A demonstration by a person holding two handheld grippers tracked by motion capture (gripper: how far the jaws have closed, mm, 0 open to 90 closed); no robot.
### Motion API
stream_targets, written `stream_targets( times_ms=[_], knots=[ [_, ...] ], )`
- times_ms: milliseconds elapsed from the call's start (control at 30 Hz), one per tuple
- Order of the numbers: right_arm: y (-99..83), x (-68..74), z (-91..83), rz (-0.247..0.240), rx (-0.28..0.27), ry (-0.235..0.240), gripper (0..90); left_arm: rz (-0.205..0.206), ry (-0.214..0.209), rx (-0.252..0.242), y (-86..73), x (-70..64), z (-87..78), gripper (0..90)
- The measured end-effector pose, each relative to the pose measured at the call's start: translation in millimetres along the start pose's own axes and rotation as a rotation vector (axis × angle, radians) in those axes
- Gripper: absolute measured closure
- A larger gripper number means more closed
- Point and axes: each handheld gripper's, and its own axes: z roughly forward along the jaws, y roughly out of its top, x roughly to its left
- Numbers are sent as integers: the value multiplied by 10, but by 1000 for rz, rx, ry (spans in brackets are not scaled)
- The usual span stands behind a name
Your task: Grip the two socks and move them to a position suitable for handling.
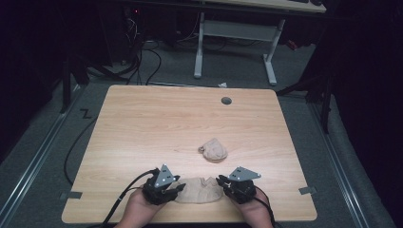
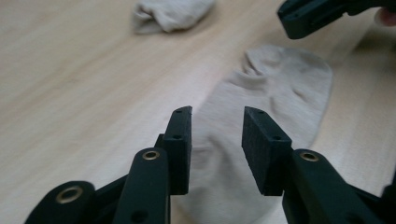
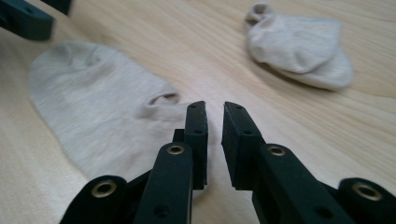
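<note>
A flat beige sock [image 1: 199,191] [image 2: 271,93] [image 3: 93,102] lies near the table's front edge, between my two grippers. My left gripper [image 1: 179,187] [image 2: 217,112] hovers open over one end of it, nothing between its jaws. At the sock's other end, my right gripper [image 1: 221,180] [image 3: 215,106] stands with its jaws a narrow gap apart, just beside the cuff opening and holding nothing. A second beige sock [image 1: 214,150] [image 2: 173,14] [image 3: 299,44] sits bundled up near the table's middle, apart from both grippers.
The wooden table [image 1: 142,123] has a round cable hole [image 1: 226,100] near its far edge. Beyond it stands a desk with white legs [image 1: 199,47], with cables [image 1: 142,61] on the floor. A person's hands hold the grippers at the front edge.
</note>
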Motion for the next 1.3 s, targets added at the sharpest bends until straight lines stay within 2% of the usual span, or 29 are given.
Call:
stream_targets(
  times_ms=[100,133,167,200,233,267,300,333,367,400,433,467,500,533,567,600,667,700,800,967,1000,1067,1133,1200,1267,1300],
  knots=[
    [39,-150,-42,15,-28,-34,800,-16,45,-24,-46,182,-156,588],
    [39,-150,-42,15,-28,-34,800,-26,52,-34,-65,235,-201,588],
    [53,-177,-42,13,-33,-42,796,-46,72,-40,-104,322,-272,573],
    [103,-251,-33,6,-38,-65,795,-85,96,-45,-185,431,-347,556],
    [103,-251,-33,6,-38,-65,795,-85,96,-45,-185,431,-347,553],
    [191,-369,3,14,-40,-93,835,-110,120,-18,-308,515,-380,542],
    [227,-412,18,25,-43,-102,852,-103,140,6,-364,540,-381,533],
    [227,-412,18,25,-43,-102,852,-103,140,6,-364,540,-381,520],
    [322,-531,81,38,-41,-137,891,-101,156,24,-409,564,-382,509],
    [322,-531,81,38,-41,-137,891,-109,165,29,-445,588,-386,509],
    [361,-595,129,48,-36,-150,898,-131,166,25,-473,618,-399,501],
    [420,-732,251,71,-18,-170,899,-152,167,12,-495,642,-427,491],
    [420,-732,251,71,-18,-170,899,-152,167,12,-495,642,-427,487],
    [452,-834,405,94,14,-173,899,-157,167,9,-513,643,-452,485],
    [453,-849,457,92,20,-170,899,-155,170,12,-521,639,-458,485],
    [453,-849,457,92,20,-170,899,-155,170,12,-521,639,-458,484],
    [454,-856,580,81,52,-164,899,-158,171,10,-531,633,-467,483],
    [446,-840,669,54,88,-160,898,-161,173,8,-532,624,-470,481],
    [399,-819,699,47,114,-161,898,-158,170,10,-526,605,-462,481],
    [328,-749,629,30,115,-147,898,-141,151,22,-493,580,-406,484],
    [278,-683,575,41,109,-112,898,-139,140,25,-478,571,-371,485],
    [266,-657,556,33,110,-109,897,-135,135,29,-469,567,-350,484],
    [239,-580,510,33,107,-79,896,-127,127,35,-441,549,-302,483],
    [214,-449,490,6,109,-51,888,-114,118,33,-409,523,-275,483],
    [213,-419,489,-2,106,-48,885,-110,117,31,-400,514,-266,483],
    [214,-350,493,-10,105,-35,881,-108,116,31,-392,508,-260,483]
  ],
)
